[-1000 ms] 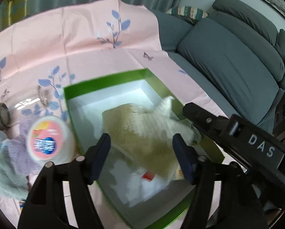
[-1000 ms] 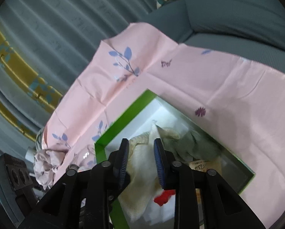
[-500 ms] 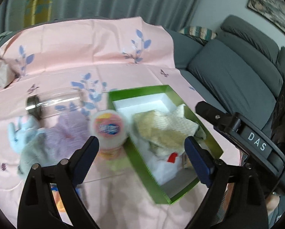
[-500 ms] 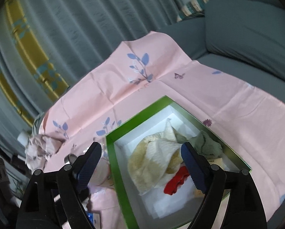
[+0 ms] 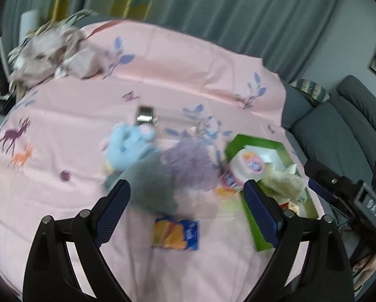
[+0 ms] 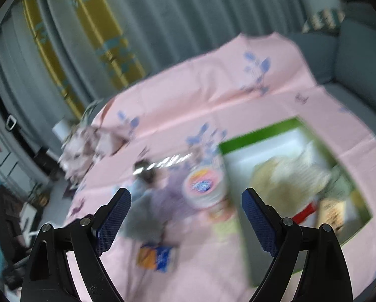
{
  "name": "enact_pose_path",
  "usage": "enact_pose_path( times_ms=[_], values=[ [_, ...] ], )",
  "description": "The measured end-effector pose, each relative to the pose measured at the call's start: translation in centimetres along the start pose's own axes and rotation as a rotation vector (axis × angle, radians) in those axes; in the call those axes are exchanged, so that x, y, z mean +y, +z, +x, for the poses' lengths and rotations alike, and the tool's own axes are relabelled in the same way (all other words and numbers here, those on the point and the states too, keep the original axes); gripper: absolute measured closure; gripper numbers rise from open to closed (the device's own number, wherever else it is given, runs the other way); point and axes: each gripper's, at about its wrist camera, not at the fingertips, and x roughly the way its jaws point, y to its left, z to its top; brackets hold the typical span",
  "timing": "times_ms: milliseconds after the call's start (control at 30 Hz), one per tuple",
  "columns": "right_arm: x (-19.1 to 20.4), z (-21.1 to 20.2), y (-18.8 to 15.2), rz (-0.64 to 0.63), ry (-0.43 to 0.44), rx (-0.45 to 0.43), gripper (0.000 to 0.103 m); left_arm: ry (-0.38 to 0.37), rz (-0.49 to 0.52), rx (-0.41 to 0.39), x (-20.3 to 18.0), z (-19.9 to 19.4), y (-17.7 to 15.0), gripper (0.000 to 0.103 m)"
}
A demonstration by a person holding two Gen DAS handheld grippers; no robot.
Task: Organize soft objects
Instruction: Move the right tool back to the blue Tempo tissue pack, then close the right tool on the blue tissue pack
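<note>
Left wrist view: your left gripper [image 5: 186, 205] angled down over toys [image 5: 147, 171], jaws wide, empty; right gripper [image 6: 186, 214] likewise, above tub [image 6: 204, 186].

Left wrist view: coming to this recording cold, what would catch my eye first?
Probably the green box at the right, its rim bright against the pink tablecloth, with a cream knitted cloth inside. Next, the heap of soft things mid-table: a light blue plush toy, a grey cloth and a lilac cloth. The left gripper frames them, jaws wide and empty.
</note>
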Motion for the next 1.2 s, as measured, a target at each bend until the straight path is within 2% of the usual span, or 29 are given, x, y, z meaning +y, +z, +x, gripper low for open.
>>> enact_pose_path(
  times_ms=[67, 233, 433, 567, 700, 867, 1133, 1200],
  values=[
    [0.9, 1.4, -0.5, -0.020, 0.059, 0.056, 0.013, 0.010, -0.008, 0.037, 1.3, 0.5, -0.7, 0.012],
    [2.7, 4.6, -2.2, -0.077, 0.059, 0.158, 0.013, 0.052, -0.064, 0.079, 3.6, 2.1, -2.6, 0.012],
    [2.7, 7.5, -3.7, -0.008, 0.124, 0.292, 0.013, 0.007, -0.050, 0.171, 4.1, 4.7, -4.6, 0.013],
    [3.2, 9.1, -4.7, -0.018, 0.094, 0.341, 0.013, -0.062, -0.087, 0.225, 4.7, 6.1, -5.6, 0.013],
    [3.0, 10.5, -5.7, 0.045, 0.115, 0.410, 0.013, -0.087, -0.124, 0.276, 5.2, 7.3, -6.4, 0.018],
    [3.0, 11.8, -6.7, 0.057, 0.114, 0.457, 0.013, -0.089, -0.110, 0.278, 4.9, 7.4, -6.8, 0.020],
    [2.5, 14.1, -8.0, 0.118, 0.130, 0.533, 0.020, -0.091, -0.103, 0.298, 4.9, 8.3, -7.4, 0.038],
    [2.4, 14.3, -8.1, 0.125, 0.118, 0.532, 0.027, -0.098, -0.093, 0.300, 4.7, 8.5, -7.3, 0.046]
  ],
)
